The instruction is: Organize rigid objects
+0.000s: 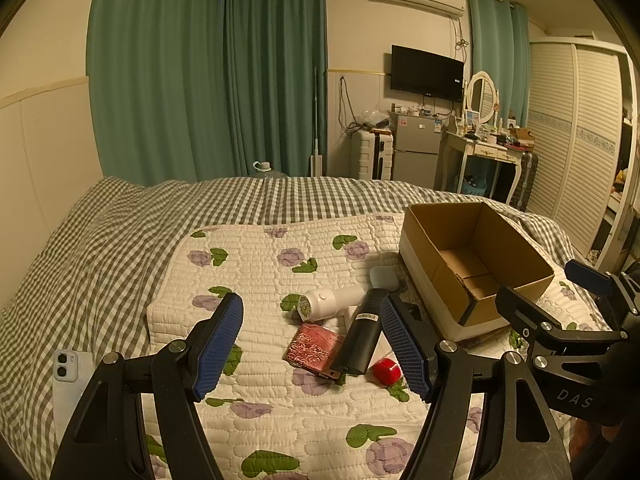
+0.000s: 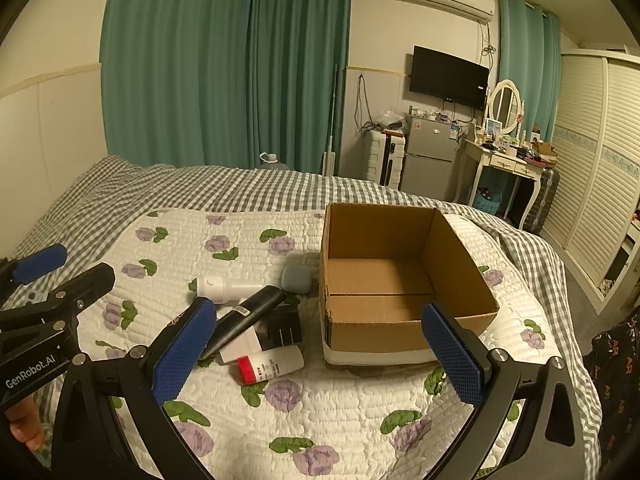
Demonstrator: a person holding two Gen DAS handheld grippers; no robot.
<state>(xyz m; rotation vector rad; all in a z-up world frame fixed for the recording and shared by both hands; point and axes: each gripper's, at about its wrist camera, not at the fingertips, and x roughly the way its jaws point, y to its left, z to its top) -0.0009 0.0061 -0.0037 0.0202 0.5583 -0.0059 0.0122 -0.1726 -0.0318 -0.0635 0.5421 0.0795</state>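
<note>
Left wrist view: the left claw hangs wide and empty above a black cylinder at frame centre, with a white bottle just above it and a red-capped bottle lower right. Right wrist view: the right claw is also wide and empty, the open cardboard box on the bed's floral quilt right of centre.

Black-framed tool with blue textured pads, silver screws, white "GenRobot.AI" lettering on its side.
</note>
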